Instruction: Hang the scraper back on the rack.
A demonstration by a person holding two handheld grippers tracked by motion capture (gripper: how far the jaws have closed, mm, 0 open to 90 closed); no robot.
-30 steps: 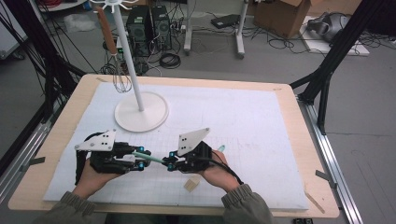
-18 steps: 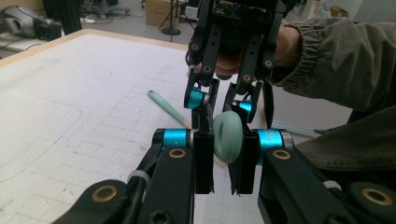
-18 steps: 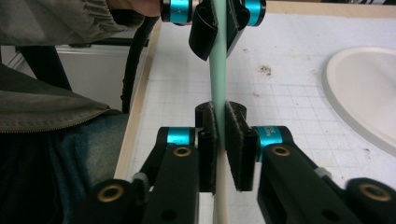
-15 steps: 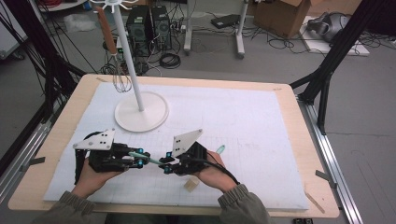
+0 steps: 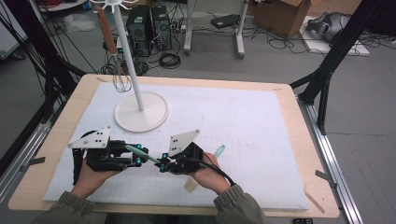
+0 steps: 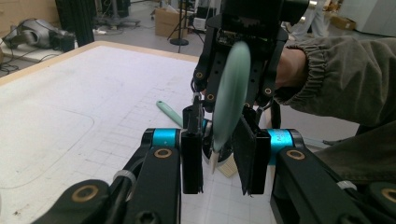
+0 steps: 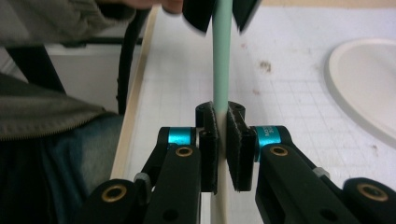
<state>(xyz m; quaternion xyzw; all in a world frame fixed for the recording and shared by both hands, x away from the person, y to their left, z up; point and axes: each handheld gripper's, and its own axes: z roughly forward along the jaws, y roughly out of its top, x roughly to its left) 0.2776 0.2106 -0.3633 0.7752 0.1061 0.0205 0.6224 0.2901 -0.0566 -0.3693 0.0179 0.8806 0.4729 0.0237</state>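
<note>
**Mint-green spatula held between two hand-held tongs above the mat**

The mint-green spatula (image 5: 140,152) spans the gap between the two tongs, lifted clear of the white gridded mat (image 5: 261,121) near the front of the desk (image 5: 299,140). The right tongs (image 7: 223,140) are closed on its pale handle end, which runs between their jaws. The left tongs (image 6: 219,156) stand narrowly parted around the broad green blade (image 6: 229,88); whether their pads press on it cannot be told. A second mint-green utensil (image 5: 219,150) lies on the mat just beyond the right hand (image 5: 205,175). A small tan block (image 5: 189,185) rests on the mat near that hand. Farther back stands a white rack (image 5: 140,112) on a round base, with a whisk (image 5: 119,74) hanging from it.
</note>
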